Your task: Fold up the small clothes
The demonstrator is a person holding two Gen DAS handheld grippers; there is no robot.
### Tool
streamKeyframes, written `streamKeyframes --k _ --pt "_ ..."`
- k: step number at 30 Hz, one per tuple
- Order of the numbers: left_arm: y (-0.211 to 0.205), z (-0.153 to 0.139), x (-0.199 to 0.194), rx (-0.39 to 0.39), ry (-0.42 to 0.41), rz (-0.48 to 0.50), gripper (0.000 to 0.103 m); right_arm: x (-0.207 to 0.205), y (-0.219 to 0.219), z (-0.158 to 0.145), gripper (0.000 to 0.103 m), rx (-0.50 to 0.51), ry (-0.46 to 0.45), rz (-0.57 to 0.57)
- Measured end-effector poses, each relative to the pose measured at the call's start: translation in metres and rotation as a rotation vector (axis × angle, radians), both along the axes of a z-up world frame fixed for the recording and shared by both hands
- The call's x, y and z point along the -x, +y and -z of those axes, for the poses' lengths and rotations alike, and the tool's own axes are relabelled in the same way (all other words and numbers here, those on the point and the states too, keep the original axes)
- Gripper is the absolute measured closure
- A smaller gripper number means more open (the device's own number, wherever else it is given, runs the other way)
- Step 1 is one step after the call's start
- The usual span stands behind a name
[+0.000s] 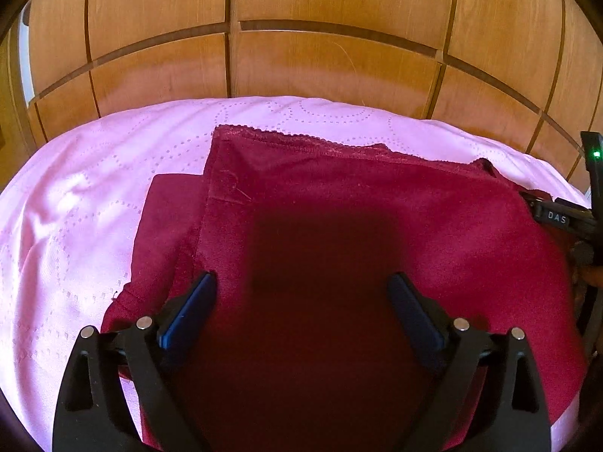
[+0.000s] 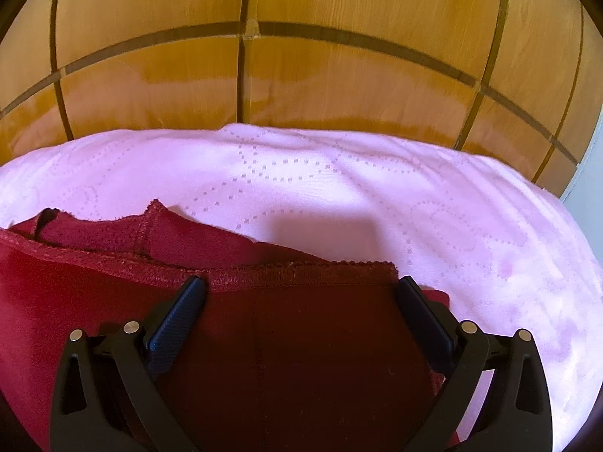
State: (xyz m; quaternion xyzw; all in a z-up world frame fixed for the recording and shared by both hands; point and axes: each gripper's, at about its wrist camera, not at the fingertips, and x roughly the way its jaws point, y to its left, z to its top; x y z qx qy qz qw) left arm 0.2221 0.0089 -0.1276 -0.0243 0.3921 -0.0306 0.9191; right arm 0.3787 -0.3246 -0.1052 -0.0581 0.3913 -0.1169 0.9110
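Note:
A dark red garment with a scalloped lace hem lies partly folded on a pink bedspread. My left gripper is open and empty just above the garment's middle, its shadow on the cloth. In the right wrist view the same garment lies below my right gripper, which is open and empty over the hemmed edge near the garment's right corner. A lower layer sticks out behind the hem. The right gripper's body also shows in the left wrist view at the garment's right edge.
A wooden panelled wall stands right behind the bed. The pink quilted bedspread spreads to the left and right of the garment and drops off at its edges.

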Motion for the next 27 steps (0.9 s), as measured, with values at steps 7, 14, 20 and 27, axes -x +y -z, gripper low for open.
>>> streamKeyframes --k 7,14,20,27 --pt "0.001 -0.002 -0.001 0.013 0.0 0.009 0.005 0.04 0.003 -0.022 0.003 0.039 -0.076 0.036" --pt "0.002 -0.003 0.001 0.021 -0.002 0.016 0.003 0.114 0.007 -0.022 0.003 -0.104 -0.076 0.035" --pt "0.002 -0.004 0.003 0.021 -0.006 0.02 0.003 0.164 -0.03 -0.036 0.008 -0.375 -0.215 -0.011" --pt "0.001 -0.004 0.003 0.023 -0.008 0.021 0.003 0.122 -0.037 -0.047 0.018 -0.374 -0.182 -0.088"
